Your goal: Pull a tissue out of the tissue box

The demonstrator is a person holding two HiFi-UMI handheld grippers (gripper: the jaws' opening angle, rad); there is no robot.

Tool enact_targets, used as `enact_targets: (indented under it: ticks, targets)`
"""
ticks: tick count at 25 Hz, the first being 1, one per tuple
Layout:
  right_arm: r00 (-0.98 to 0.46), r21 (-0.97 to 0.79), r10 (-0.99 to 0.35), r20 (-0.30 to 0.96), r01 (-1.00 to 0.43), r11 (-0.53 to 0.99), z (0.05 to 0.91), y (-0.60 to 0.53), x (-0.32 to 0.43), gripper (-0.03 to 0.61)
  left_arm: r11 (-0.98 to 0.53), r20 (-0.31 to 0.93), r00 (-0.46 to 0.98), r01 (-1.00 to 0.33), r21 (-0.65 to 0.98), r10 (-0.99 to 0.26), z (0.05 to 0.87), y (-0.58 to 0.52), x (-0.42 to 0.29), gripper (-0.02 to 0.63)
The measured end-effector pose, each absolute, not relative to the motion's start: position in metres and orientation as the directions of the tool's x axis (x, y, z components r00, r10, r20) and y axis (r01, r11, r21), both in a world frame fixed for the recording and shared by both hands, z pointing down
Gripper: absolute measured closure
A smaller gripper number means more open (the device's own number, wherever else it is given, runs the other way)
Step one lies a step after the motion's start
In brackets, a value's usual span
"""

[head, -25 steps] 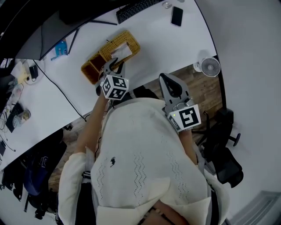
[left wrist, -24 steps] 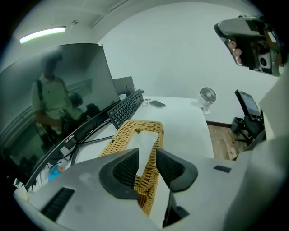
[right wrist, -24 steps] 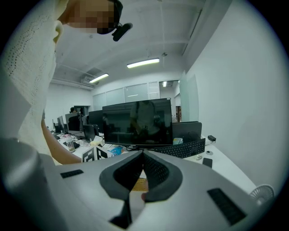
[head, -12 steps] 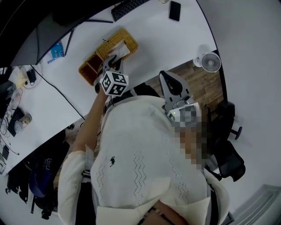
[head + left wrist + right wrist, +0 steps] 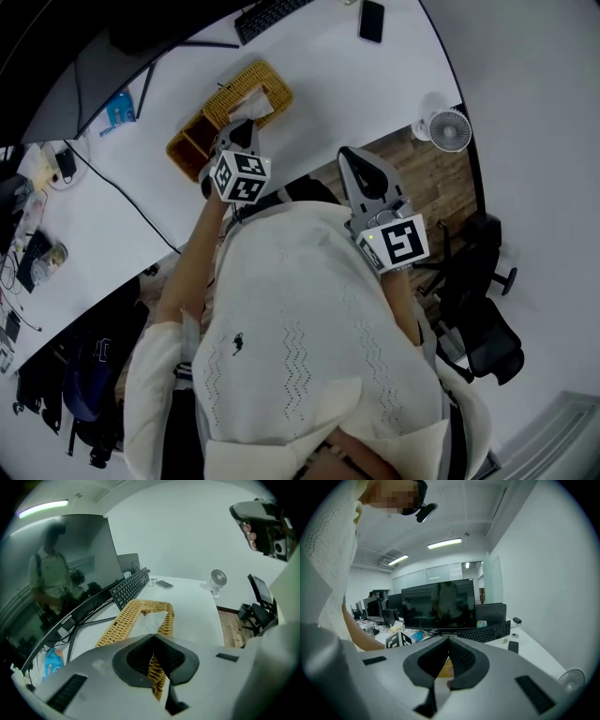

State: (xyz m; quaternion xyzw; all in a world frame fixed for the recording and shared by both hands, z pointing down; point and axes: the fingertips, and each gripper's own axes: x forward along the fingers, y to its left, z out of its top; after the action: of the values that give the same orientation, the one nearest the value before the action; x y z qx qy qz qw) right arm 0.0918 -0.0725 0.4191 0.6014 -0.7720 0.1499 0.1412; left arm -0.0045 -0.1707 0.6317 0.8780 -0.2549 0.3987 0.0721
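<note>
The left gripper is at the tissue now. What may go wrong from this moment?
1. The left gripper seems to pinch the tissue only at its very tips, so it may slip or tear.
2. Nothing holds the wicker tissue box; the right gripper is shut and well apart from it, so the box may lift with the pull.

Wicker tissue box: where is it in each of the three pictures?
Head view: wicker tissue box lies upper left of centre on the desk, just past the left gripper.
Left gripper view: wicker tissue box at centre, beyond the shut jaws.
Right gripper view: only a tan sliver between the jaws, probably it.
Shared landmark: black keyboard.
</note>
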Motion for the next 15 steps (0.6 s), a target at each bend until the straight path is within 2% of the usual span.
enact_targets:
  ticks: [15]
  targets:
    - [-0.283, -0.059, -0.876, 0.391, -0.957, 0.283, 0.418, -0.074, 0.088, 0.577, -0.829, 0.701, 0.579, -0.558, -0.031, -0.417, 0.614, -0.162, -0.007, 0.601]
